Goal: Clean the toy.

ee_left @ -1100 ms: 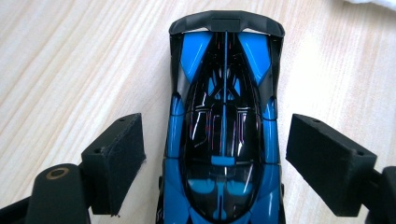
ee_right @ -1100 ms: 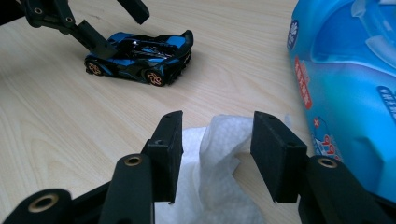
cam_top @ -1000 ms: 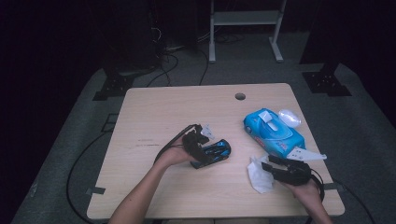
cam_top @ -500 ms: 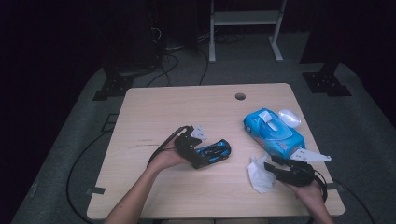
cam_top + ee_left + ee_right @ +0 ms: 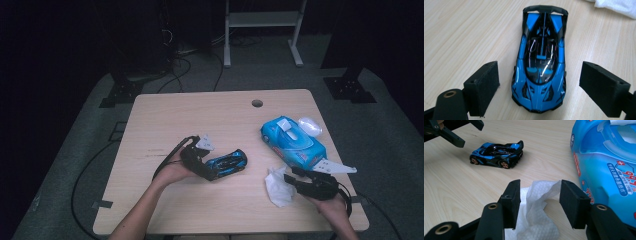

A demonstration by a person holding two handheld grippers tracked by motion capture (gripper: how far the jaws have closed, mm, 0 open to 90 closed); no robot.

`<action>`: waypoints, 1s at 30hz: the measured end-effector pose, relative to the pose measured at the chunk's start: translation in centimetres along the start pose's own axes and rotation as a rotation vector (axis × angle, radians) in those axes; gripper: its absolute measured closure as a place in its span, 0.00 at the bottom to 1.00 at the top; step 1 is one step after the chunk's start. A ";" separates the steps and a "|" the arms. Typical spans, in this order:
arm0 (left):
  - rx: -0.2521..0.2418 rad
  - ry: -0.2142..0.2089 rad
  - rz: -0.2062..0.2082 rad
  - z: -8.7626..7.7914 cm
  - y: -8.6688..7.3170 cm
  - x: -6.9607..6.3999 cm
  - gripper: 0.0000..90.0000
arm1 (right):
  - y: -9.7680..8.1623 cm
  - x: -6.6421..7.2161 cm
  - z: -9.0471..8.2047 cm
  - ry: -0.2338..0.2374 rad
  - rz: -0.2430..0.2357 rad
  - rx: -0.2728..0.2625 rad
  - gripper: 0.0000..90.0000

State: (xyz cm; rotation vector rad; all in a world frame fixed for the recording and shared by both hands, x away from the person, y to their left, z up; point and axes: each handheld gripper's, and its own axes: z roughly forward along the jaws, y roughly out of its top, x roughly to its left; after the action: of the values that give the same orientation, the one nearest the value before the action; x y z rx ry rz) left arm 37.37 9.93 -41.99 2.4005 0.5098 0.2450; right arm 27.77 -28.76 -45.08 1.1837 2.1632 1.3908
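Note:
A blue and black toy car (image 5: 227,163) stands on its wheels near the middle of the wooden table (image 5: 200,115). My left gripper (image 5: 210,168) is just left of it. In the left gripper view the car's nose (image 5: 539,100) lies between the pads of that gripper (image 5: 540,87) without touching them, and the jaws have just been opening. My right gripper (image 5: 292,182) is at the front right. Its pads stand apart on either side of a crumpled white wipe (image 5: 536,220), not pressing it. The car (image 5: 496,152) is also visible beyond that wipe.
A blue pack of wet wipes (image 5: 292,142) lies at the right with its white lid (image 5: 310,125) flipped open. It is close beside the right gripper (image 5: 540,195). A cable hole (image 5: 257,103) sits near the table's far edge. Cables trail off the table's left side.
My left hand has drawn back a little to the left, away from the car, which stays on the table. The right gripper and the wipe have kept still.

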 end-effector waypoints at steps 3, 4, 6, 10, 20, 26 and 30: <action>0.000 0.001 -0.002 -0.1 -0.5 -0.1 0.17 | 0.0 0.0 0.0 0.001 0.000 0.001 0.55; -0.003 0.001 -0.007 -0.2 -0.7 -0.1 0.17 | 0.0 0.0 0.0 0.001 0.002 0.004 0.55; -0.005 0.002 -0.010 -0.3 -1.1 -0.2 0.16 | -0.1 0.0 0.0 0.000 0.003 0.003 0.55; -0.015 0.006 -0.023 -0.6 -1.7 -0.2 0.16 | -0.1 -0.1 0.0 -0.001 0.006 0.002 0.54; -0.031 0.031 -0.035 -1.6 -3.2 -0.2 0.14 | -0.2 -0.1 0.0 0.001 0.010 0.004 0.54; -0.040 0.039 -0.046 -2.0 -4.1 -0.3 0.14 | -0.2 0.0 0.0 0.003 0.011 0.005 0.53; -0.043 0.042 -0.055 -2.2 -4.6 -0.4 0.13 | -0.2 0.0 0.1 0.004 0.007 0.007 0.53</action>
State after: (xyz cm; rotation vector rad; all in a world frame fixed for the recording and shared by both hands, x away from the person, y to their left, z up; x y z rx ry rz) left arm 35.03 14.26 -43.34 2.3401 0.5832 0.2800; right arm 27.74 -28.78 -45.33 1.1937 2.1699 1.3910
